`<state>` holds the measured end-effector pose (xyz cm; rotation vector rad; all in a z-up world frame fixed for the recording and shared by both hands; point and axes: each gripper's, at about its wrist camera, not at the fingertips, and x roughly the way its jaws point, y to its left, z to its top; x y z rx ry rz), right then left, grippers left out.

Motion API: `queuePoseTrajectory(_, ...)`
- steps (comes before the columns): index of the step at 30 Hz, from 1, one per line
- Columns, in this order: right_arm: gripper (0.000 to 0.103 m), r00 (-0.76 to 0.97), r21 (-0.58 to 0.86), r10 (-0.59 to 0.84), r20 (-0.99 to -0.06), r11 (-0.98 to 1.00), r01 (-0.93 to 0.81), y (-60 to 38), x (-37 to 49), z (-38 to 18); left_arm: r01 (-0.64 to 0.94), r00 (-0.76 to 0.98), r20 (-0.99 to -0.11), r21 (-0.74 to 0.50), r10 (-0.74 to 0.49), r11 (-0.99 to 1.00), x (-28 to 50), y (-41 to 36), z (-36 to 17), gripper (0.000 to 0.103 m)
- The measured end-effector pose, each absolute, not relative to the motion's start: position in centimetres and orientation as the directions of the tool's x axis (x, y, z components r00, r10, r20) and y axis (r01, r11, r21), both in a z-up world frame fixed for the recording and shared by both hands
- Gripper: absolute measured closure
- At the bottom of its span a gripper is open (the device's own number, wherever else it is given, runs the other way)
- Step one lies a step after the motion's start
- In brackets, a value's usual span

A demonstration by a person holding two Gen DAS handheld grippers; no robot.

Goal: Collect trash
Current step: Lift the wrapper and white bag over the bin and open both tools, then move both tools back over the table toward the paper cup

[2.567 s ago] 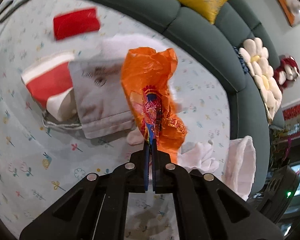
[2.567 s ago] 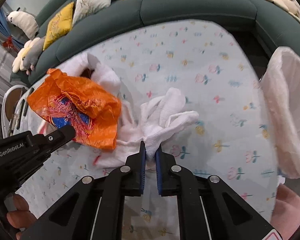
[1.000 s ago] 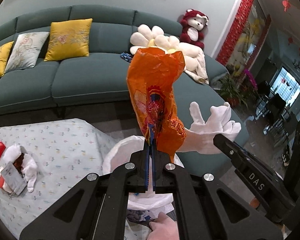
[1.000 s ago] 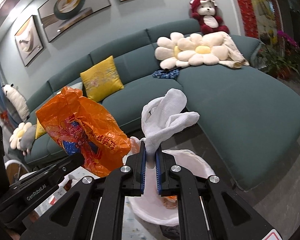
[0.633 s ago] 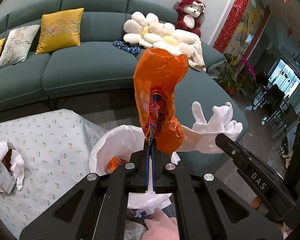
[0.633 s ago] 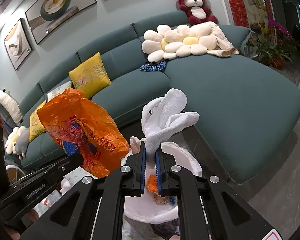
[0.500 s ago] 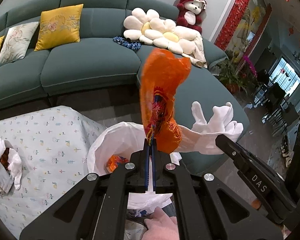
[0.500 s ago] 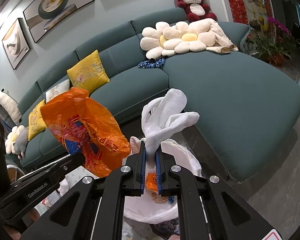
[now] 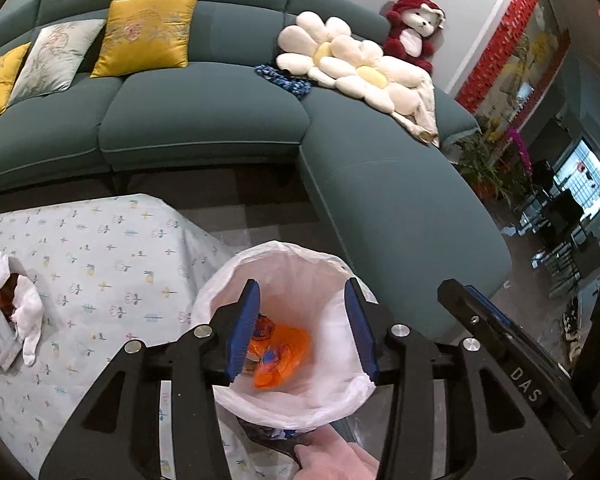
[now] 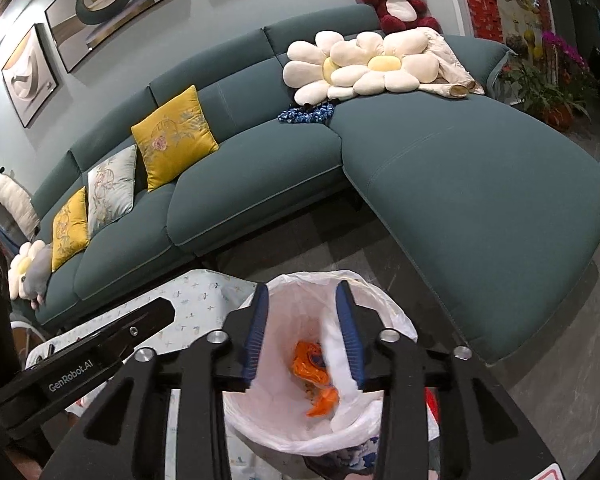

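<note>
Both grippers hang over a bin with a white liner beside the table. My left gripper has its jaws opening, with nothing between the blue pads. The orange plastic bag lies loose inside the bin below it. The jaws of my right gripper are opening too and hold nothing. The white tissue is a blur sliding down the liner next to the orange bag. In each wrist view the other gripper shows at the side.
A table with a floral cloth stands left of the bin. More trash, a white tissue and a grey packet, lies at its left edge. A teal sofa with cushions curves behind. A hand shows at the bottom.
Both grippers have sunk toward the bin and gone from shut to open. The orange bag and the white tissue have left the jaws and dropped into the liner.
</note>
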<state>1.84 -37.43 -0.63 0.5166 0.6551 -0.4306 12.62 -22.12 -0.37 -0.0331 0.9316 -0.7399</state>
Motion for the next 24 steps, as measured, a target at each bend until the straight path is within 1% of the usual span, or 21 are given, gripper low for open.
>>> queuePoseTrajectory(3,0.066,0.713,0.311,-0.207,-0.670,0.794,0.522,-37.0,2.2,-0.6,0.548,0.382,-0.716,-0.334,-0.585,0.767,13.1,-21.3,-0.4,0.061)
queuePoseTrajectory(6,0.062,0.709,0.299,-0.208,-0.674,0.801,0.519,-36.3,2.6,-0.4,0.542,0.396,-0.713,-0.328,-0.579,0.774,13.3,-20.5,-0.1,0.061)
queuePoseTrajectory(12,0.061,0.708,0.282,-0.202,-0.677,0.817,0.503,-34.6,3.2,0.2,0.526,0.420,-0.702,-0.328,-0.575,0.785,13.5,-18.7,0.6,0.061)
queuePoseTrajectory(18,0.057,0.714,0.267,-0.197,-0.671,0.835,0.482,-32.7,3.7,1.2,0.502,0.445,-0.689,-0.337,-0.572,0.796,13.8,-16.4,1.3,0.060)
queuePoseTrajectory(21,0.057,0.719,0.260,-0.187,-0.669,0.848,0.463,-31.5,4.2,1.7,0.486,0.460,-0.683,-0.341,-0.567,0.805,14.0,-15.1,1.6,0.056)
queuePoseTrajectory(24,0.053,0.724,0.248,-0.185,-0.664,0.860,0.446,-30.1,4.7,2.3,0.465,0.476,-0.679,-0.346,-0.559,0.815,14.2,-13.7,1.8,0.054)
